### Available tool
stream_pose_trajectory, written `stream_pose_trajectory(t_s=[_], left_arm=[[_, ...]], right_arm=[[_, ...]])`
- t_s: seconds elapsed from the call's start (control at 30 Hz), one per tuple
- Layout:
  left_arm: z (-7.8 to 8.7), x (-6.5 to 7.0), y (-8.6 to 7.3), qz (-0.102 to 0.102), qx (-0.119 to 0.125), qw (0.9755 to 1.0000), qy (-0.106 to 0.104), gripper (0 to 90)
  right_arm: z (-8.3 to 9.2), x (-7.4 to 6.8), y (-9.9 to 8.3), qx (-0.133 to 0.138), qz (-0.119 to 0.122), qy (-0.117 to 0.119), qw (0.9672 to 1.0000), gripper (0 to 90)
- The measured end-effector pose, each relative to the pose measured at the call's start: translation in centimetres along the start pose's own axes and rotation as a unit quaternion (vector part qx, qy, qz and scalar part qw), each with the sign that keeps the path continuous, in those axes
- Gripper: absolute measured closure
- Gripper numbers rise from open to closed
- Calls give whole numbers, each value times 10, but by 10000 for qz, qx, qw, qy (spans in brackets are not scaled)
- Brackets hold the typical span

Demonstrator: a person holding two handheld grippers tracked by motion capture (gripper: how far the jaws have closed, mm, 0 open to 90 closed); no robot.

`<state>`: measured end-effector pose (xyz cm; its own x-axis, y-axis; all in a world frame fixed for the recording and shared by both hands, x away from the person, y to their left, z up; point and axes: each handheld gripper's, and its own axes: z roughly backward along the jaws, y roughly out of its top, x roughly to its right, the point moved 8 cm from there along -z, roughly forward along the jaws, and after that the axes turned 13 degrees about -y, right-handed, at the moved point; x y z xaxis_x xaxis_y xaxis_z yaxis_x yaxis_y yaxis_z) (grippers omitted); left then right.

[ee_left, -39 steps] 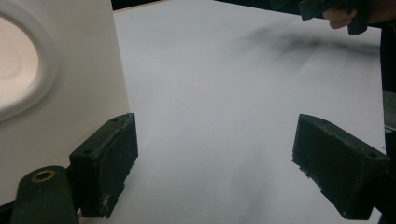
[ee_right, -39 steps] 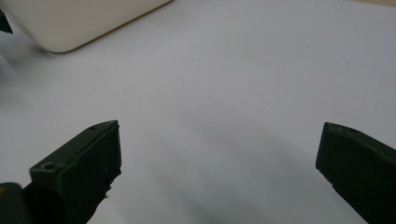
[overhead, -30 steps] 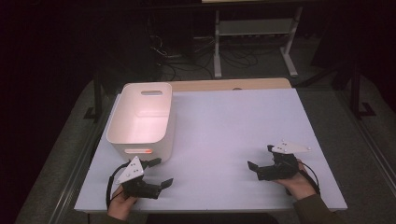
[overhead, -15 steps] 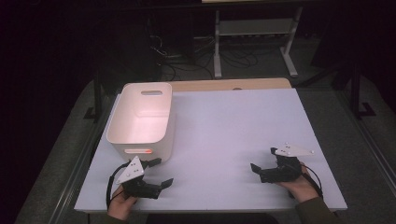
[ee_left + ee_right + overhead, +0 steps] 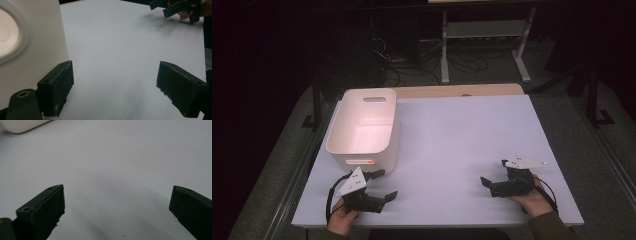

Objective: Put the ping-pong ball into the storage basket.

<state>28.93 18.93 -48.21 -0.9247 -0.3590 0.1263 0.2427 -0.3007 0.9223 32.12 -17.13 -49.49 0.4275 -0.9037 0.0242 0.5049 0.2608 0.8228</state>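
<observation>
Grippers are held low over the near edge of the table, one in each hand. The left gripper is seen at the near left corner, just in front of the bin, its jaws spread wide with nothing between them. In the left gripper view, one jaw lies just beside the bin's white wall; whether it touches cannot be told. The other jaw stands well apart over bare tabletop.

The right gripper is held at the near right, well apart from the bin, pointing toward the left. Its jaws are likewise wide open and empty, with only the white surface seen between them in the right gripper view. A corner of the bin is seen at the top left of that view.

The bin stands upright at the left side of the table, toward the far edge, its opening facing up. Its inside appears empty.
</observation>
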Motion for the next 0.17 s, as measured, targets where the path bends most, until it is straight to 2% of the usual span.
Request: stream_pose_trajectory(t_s=[0.17], left_arm=[[0, 0, 0, 0, -1, 10000, -5, 142]], right_arm=[[0, 1, 0, -3, 18, -21, 10000, 0]])
